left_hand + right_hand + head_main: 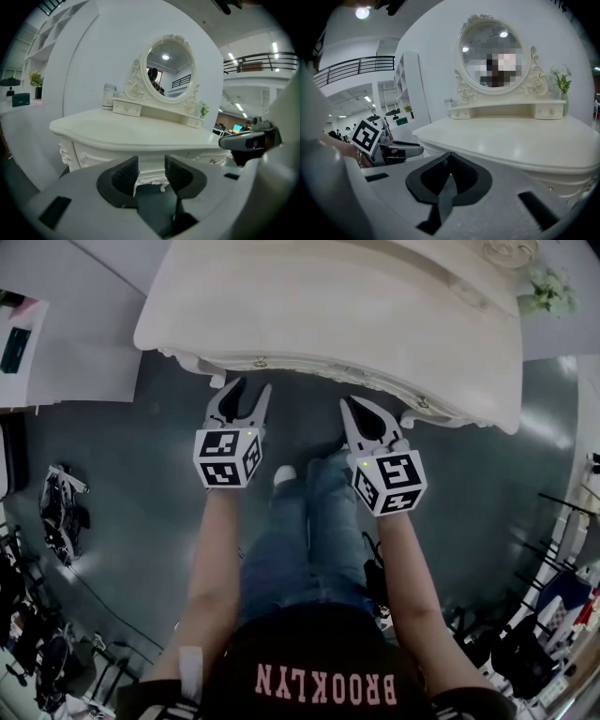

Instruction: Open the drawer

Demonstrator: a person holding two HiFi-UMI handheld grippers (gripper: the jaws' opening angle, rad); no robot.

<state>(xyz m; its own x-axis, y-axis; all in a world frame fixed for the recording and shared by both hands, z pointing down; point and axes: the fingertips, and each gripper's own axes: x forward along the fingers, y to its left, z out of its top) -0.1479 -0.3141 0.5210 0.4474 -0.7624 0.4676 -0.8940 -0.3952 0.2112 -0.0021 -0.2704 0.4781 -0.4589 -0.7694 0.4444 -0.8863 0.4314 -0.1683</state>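
The white dressing table [375, 315] stood straight in front of me, its broad top overhanging the carved front. The drawer [202, 157] I took to be the one to open sat in that front just under the top, shut flush. From my head I saw almost none of its face, only the edge of the front and two small metal pulls. One pull [260, 362] sat just above my left gripper [250, 386], and another [422, 403] lay off to the right of my right gripper [352, 409].

Both grippers hung low before the front, near it but touching nothing. My left gripper had its jaws spread wide, with only air and the carved front beyond between the pads. My right had its jaws closed together on nothing.

To do this well, I judged, I needed to settle on one pull and bring the open left gripper up to it level. That way the pads would come either side of it rather than above or below, and I could close firmly before drawing. The pull looked small and slick, so a shallow bite might slip. The draw ought to run straight back toward me, not downward, lest the drawer bind.
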